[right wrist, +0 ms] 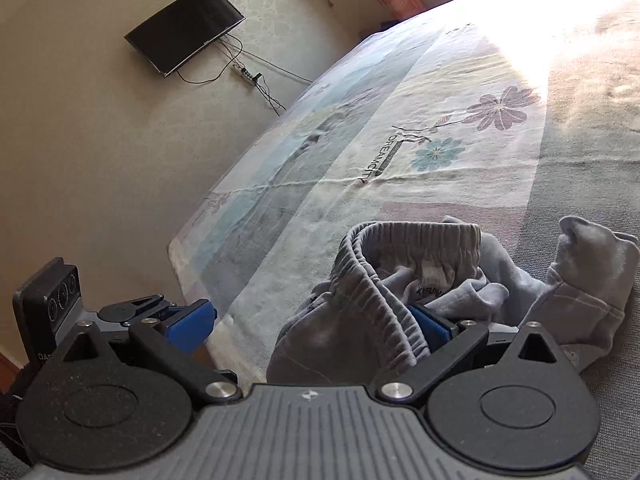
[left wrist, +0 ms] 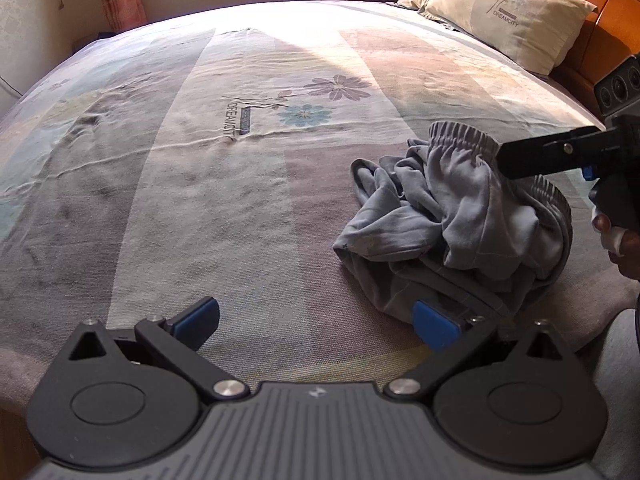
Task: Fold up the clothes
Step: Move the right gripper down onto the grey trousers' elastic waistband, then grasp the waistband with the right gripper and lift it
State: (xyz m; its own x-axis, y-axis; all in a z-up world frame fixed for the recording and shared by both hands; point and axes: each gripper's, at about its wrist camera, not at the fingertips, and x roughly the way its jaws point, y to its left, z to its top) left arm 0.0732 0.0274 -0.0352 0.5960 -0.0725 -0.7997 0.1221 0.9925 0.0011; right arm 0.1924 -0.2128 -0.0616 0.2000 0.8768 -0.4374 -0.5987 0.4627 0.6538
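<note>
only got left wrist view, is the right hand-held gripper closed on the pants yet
Observer: No. The right hand-held gripper is open, with its jaws wide apart.
Operator: wheres the waistband then
Observer: The waistband of the grey pants gapes toward it, and one blue pad sits inside the opening.
Operator: inside out?
Observer: Cannot tell. A white label shows inside the far waistband.

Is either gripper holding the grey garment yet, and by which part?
Nothing is held. Both the left gripper and right gripper are open at the crumpled grey pants, near the waistband.
</note>
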